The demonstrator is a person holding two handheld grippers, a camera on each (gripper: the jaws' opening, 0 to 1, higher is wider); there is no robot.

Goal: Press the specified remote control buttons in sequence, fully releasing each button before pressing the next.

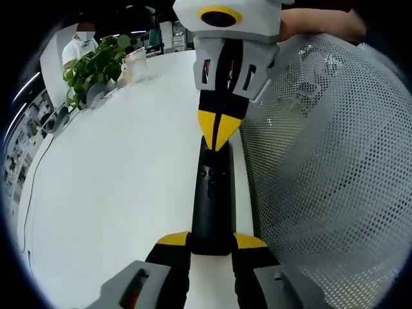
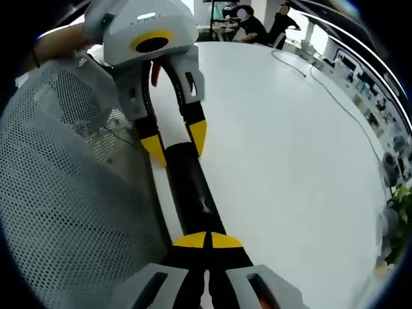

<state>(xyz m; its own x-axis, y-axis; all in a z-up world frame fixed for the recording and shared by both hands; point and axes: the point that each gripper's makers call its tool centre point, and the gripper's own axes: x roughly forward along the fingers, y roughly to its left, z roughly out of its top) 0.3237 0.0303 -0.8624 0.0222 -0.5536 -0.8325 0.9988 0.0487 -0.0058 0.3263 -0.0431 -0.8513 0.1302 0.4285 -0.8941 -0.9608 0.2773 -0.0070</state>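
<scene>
A long black remote control (image 1: 212, 193) lies lengthwise over the white table (image 1: 116, 193). My left gripper (image 1: 212, 241) is shut on its near end, one yellow-tipped finger on each side. My right gripper (image 1: 219, 132) comes in from the top with its yellow tips shut together, and they touch the remote's upper face near the far end. In the right gripper view the same remote (image 2: 193, 187) runs away from my right gripper (image 2: 207, 241), whose tips rest on it. There the left gripper (image 2: 175, 143) clamps the remote's far end.
A white perforated mesh surface (image 1: 328, 167) rises right beside the remote and shows again (image 2: 71, 174) on its other side. A potted plant (image 1: 96, 67) and a person in white (image 1: 80, 42) are at the table's far edge. A cable (image 2: 322, 84) crosses the tabletop.
</scene>
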